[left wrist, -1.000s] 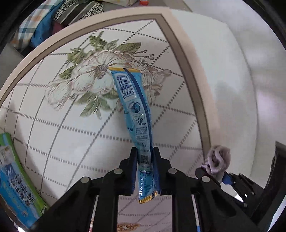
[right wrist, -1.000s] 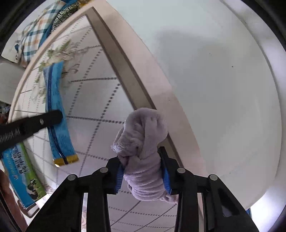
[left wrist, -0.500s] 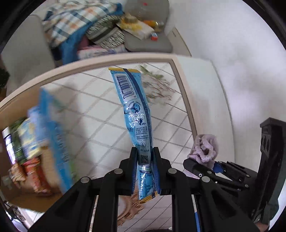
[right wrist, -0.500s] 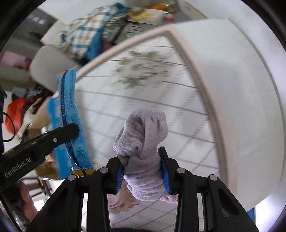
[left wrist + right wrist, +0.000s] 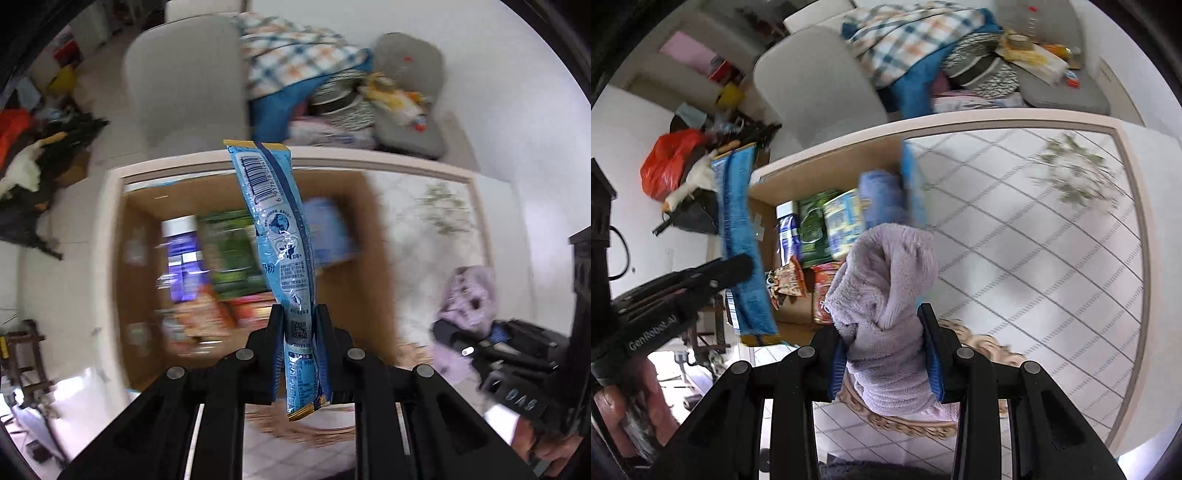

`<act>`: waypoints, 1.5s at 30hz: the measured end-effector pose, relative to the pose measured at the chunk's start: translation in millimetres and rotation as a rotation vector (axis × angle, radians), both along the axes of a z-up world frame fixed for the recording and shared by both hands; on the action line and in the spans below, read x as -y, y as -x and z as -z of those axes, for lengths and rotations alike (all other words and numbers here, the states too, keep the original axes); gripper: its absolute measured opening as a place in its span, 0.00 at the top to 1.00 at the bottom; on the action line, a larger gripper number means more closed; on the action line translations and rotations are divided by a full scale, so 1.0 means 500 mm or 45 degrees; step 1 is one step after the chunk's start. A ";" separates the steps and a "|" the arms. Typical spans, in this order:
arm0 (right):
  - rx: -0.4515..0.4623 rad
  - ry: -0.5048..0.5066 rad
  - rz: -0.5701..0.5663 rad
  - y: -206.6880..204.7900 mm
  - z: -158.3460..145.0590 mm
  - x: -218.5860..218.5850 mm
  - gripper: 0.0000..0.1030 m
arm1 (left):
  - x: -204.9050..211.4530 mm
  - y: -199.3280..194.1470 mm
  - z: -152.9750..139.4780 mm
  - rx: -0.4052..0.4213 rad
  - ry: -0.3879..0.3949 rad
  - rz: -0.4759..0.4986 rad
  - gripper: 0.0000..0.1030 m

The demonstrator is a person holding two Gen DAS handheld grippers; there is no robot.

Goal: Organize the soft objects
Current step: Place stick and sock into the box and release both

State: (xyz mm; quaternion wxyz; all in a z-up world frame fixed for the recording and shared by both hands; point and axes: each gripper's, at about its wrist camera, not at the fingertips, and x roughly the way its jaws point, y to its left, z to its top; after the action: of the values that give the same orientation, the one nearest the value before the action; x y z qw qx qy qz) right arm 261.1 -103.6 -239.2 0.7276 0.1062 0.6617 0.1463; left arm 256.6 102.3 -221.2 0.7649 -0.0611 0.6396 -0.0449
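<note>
My left gripper is shut on a long blue snack packet with a barcode, held upright over an open cardboard box. My right gripper is shut on a rolled lilac towel, held above the patterned table near the box. The towel also shows in the left wrist view, right of the box. The blue packet shows in the right wrist view, left of the towel.
The box holds a green pack, a blue-and-white bottle, red snack bags and a blue cloth. The table has a floral tablecloth. Beyond it stand a grey chair and piled clothes.
Both grippers have swung left from the bare tablecloth and white surface to over the open box, still holding the packet and the towel. The room behind has come into view.
</note>
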 end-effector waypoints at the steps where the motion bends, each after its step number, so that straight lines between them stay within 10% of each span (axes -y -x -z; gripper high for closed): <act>1: -0.006 0.010 -0.011 0.000 0.005 -0.024 0.63 | -0.031 -0.002 0.009 -0.011 -0.024 -0.016 0.86; 23: -0.245 0.216 -0.008 -0.041 0.238 -0.214 0.62 | -0.265 -0.031 0.289 -0.398 -0.232 -0.043 0.82; 45: -0.155 0.280 -0.028 -0.030 0.168 -0.222 0.41 | -0.236 0.041 0.169 -0.190 -0.042 -0.243 0.65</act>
State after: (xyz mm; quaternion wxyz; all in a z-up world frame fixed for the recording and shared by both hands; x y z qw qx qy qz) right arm 276.2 7.2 -323.1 0.6916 0.0271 0.7179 0.0740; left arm 236.3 220.1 -305.9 0.7168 -0.1124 0.6868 0.0434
